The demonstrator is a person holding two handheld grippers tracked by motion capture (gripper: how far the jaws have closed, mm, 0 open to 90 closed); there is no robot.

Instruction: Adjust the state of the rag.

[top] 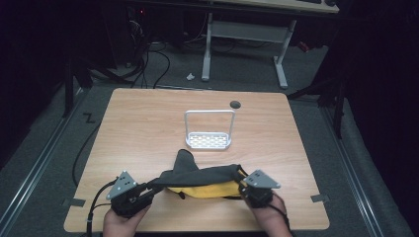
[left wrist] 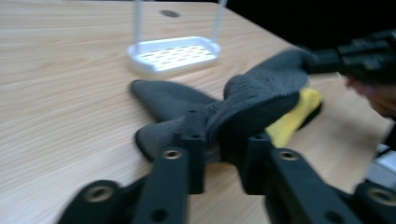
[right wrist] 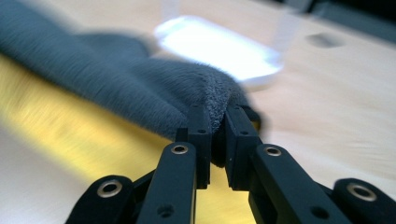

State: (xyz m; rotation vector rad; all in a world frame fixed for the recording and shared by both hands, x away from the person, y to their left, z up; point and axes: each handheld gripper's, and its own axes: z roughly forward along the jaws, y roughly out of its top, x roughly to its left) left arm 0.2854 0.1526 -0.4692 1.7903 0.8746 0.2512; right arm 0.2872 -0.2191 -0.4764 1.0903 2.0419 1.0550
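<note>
Both tools, left [left wrist: 223,154] and right [right wrist: 217,140], clench the grey-yellow cloth's [top: 207,180] ends.

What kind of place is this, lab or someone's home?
Most likely a lab or test room: a bare wooden table on grey carpet, cables running across the floor behind it, and a plain desk frame against a dark background.

A fixed overhead camera looks forward and down on the light wooden surface [top: 148,128]; two gripper-mounted cameras sit low and close, sharing the white perforated plastic rack [left wrist: 173,54].
</note>
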